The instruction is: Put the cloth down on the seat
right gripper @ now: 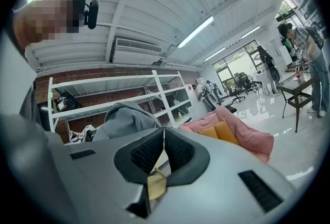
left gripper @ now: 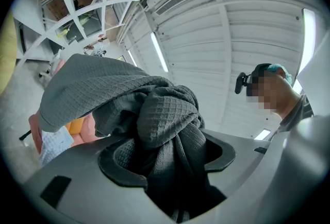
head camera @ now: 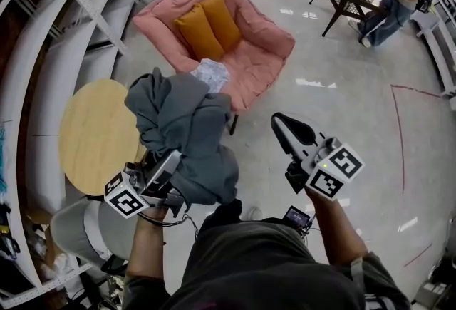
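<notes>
Cloth (head camera: 182, 130) observed bunched and lifted, clamped in the left gripper (head camera: 169, 164). In the left gripper view the grey waffle fabric (left gripper: 154, 109) fills the gap between the jaws, which are pressed on a thick wad of it. The rest is piled above and draped over the gripper.

Right gripper (head camera: 285, 127) held off to the side, well apart from the cloth. Its jaws are together with nothing between them, as confirmed in the right gripper view (right gripper: 162, 151).

Seat (head camera: 263, 52) is a pink chair ahead of the person, not yet reached. Two orange cushions (head camera: 210, 23) rest against its back, and a pale patterned item (head camera: 211, 75) lies at the front edge. A round table (head camera: 92, 134) stands to the left, near the chair.

Judgement: carry phase, release not yet due.

Notes for the step:
- The bundle should be carried forward over the open pink area in front of the cushions, clear of the table.
- The gripper should be lowered until the hanging fabric rests on the seat before the jaws are parted; a drop from height risks a slide off the front edge.
- The folds draped over the gripper may snag, so withdrawal is best made upward and back.
- The right gripper may be needed to free a caught fold.
</notes>
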Available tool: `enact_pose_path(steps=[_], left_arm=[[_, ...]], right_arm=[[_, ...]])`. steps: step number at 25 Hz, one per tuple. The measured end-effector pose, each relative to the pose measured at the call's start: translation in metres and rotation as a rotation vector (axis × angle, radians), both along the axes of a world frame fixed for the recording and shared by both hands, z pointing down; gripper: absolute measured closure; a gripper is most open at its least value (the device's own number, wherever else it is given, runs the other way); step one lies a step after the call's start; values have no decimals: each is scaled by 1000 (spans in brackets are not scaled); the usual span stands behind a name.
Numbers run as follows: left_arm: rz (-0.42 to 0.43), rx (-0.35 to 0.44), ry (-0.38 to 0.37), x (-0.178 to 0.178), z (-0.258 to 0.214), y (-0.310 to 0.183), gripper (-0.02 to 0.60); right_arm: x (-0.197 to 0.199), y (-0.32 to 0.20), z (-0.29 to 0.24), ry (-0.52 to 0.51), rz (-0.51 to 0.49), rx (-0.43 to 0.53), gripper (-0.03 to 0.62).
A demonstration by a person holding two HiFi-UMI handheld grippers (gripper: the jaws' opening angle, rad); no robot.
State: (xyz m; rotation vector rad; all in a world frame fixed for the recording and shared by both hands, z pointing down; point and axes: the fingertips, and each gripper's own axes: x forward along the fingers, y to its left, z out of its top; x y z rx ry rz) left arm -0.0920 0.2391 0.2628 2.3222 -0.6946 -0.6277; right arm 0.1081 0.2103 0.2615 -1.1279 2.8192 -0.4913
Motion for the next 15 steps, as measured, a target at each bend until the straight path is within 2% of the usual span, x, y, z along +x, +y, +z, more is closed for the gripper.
enact_pose_path(steps=[9, 15], left_arm=[[25, -27, 11, -39, 16, -90, 290], [40, -33, 14, -52, 18, -115, 290]], right_arm=[[-49, -87, 14, 23, 16, -29, 577], [-63, -112, 14, 27, 24, -39, 577]])
